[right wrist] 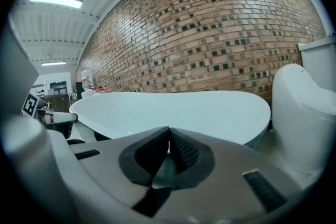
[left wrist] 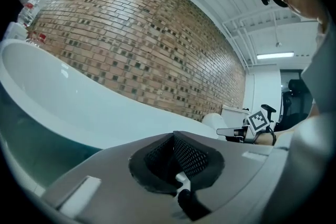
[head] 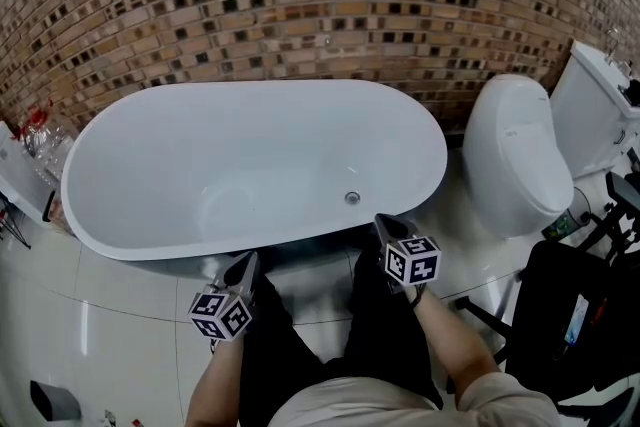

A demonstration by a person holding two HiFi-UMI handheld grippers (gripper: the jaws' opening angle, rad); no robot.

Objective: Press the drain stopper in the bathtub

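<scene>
A white oval bathtub [head: 250, 155] stands against the brick wall. Its round metal drain stopper [head: 352, 198] sits in the tub floor near the front right. My left gripper [head: 243, 265] hangs outside the tub, below its front rim, with its jaws closed together and nothing in them. My right gripper [head: 384, 222] is just outside the front rim, a short way below and right of the stopper, also shut and empty. The left gripper view shows the tub's outer wall [left wrist: 63, 102]. In the right gripper view the tub rim [right wrist: 173, 113] lies ahead; the stopper is hidden there.
A white toilet [head: 515, 155] with its cistern [head: 595, 105] stands right of the tub. Black equipment [head: 570, 315] sits on the floor at the right. Bottles [head: 40, 130] stand on a shelf at the tub's left end. The person's dark trouser legs are below the grippers.
</scene>
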